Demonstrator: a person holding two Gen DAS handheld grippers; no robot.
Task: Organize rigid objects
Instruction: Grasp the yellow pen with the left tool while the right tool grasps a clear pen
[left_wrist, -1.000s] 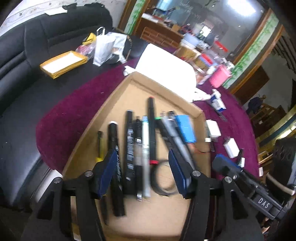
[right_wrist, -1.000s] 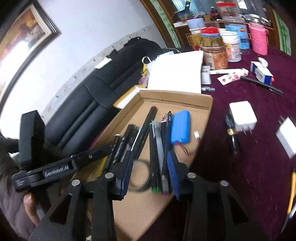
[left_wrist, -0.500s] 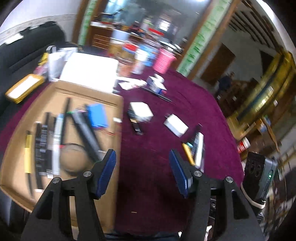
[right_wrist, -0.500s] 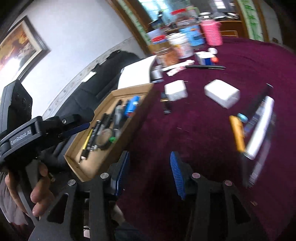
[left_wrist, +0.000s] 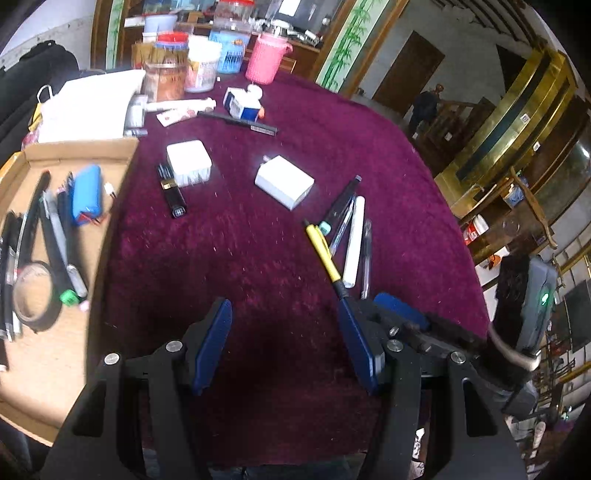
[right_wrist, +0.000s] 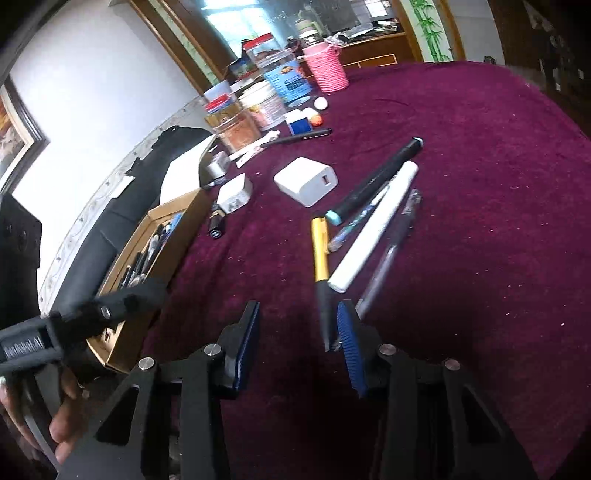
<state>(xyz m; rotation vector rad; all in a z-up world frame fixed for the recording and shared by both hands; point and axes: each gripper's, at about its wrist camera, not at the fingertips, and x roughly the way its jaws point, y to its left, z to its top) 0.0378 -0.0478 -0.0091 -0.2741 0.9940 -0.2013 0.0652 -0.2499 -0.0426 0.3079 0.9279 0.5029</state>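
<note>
A cardboard box (left_wrist: 77, 148) at the left holds several pens, a blue battery pack (left_wrist: 86, 197) and a tape roll (left_wrist: 33, 295). On the purple cloth lie two white chargers (left_wrist: 188, 162) (left_wrist: 284, 181), a black tube (left_wrist: 173, 197) and a bunch of pens: a yellow one (left_wrist: 323, 251), a white one (left_wrist: 354, 240) and a black marker (left_wrist: 343, 199). My left gripper (left_wrist: 282, 314) hovers open over bare cloth. My right gripper (right_wrist: 297, 314) has its jaws closing. The yellow pen's (right_wrist: 320, 251) black tip lies just inside the right pad, not pressed.
Jars and a pink cup (left_wrist: 266, 59) stand at the back, with white paper (left_wrist: 92, 107), a small blue-white box (left_wrist: 240, 105) and a black pen (left_wrist: 236, 122) before them. A black sofa (right_wrist: 110, 221) runs behind the box. The table drops off at the right.
Both grippers have swung right, from above the box's pens to the purple cloth by the loose pens. The box now sits at the left of both views.
</note>
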